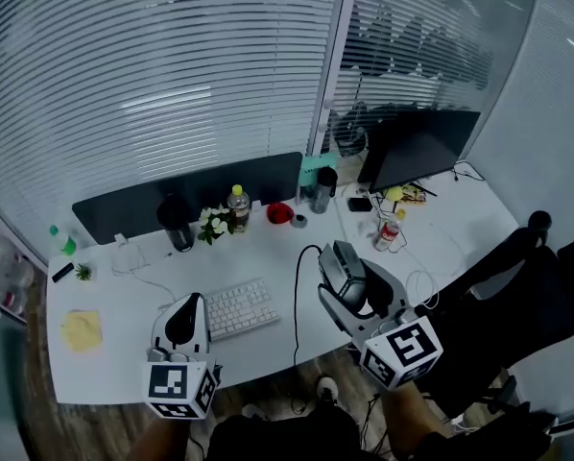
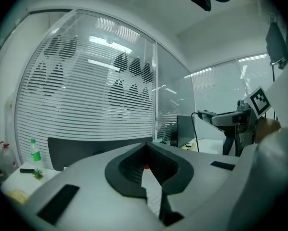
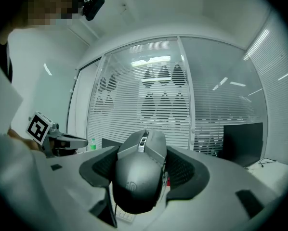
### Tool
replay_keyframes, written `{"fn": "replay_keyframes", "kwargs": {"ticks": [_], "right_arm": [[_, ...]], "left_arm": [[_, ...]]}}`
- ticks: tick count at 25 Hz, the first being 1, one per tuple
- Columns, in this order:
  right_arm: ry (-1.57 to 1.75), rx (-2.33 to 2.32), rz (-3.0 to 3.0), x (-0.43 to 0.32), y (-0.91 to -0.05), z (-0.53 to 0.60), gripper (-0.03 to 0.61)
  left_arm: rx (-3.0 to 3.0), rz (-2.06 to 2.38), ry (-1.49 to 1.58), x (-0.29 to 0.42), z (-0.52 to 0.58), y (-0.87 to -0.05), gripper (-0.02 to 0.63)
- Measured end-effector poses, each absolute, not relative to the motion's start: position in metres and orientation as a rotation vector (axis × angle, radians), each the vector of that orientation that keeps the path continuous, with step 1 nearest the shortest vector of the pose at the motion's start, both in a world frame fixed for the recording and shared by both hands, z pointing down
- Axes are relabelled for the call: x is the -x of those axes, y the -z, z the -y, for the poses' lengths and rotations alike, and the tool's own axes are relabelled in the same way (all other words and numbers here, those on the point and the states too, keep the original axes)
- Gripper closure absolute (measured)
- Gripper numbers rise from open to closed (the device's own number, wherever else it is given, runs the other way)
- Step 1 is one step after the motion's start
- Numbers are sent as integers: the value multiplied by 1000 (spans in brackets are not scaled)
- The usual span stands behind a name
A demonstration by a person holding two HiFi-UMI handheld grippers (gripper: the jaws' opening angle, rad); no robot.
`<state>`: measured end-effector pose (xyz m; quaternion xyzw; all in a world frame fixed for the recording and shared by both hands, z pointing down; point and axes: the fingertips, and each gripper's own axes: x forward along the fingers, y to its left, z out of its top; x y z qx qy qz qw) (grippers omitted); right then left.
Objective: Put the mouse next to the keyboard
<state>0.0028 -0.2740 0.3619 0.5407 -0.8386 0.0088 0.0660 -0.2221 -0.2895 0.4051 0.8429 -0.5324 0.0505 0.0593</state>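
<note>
- Mouse point(image 3: 138, 177) is clamped in the right gripper point(image 1: 337, 286), a jaw on each flank, buttons facing up and nose pointing away from the person. It looks to be off the desk point(image 1: 124, 353).
- It sits right of the keyboard point(image 1: 239, 307) and clear of it, so the placing isn't done yet.
- Left gripper point(image 2: 145, 150) has its jaws pinched together with nothing in them, and only a sliver of keyboard shows through the gap.
- Risk one: the jaws grip a rounded, smooth shell. My read is that a tilt on the way down could let the mouse squirm or pop out before it meets the desk.
- Risk two: a black cable point(image 1: 296, 301) lies on the desk between mouse and keyboard. Set down on top of it, the mouse would likely rock or sit crooked.
- Risk three: coming in too close could nudge the keyboard's right end, and letting go too high would drop the mouse with a knock.
- Pose: both grippers point away from the person towards the blinds, close to level with noses dipped a touch, and the marker cubes sit nearest the body.
- The left one hangs over the keyboard's left end and the right one beyond its right end, the two well apart.
</note>
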Motion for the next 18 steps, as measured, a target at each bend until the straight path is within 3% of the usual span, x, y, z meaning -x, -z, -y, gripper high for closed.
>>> {"fn": "replay_keyframes", "kwargs": {"ticks": [18], "right_arm": [[-203,-1403,2502,-47,-460,384,279]], "left_arm": [[-2311,1866,-260,201,338,-454,584]]}}
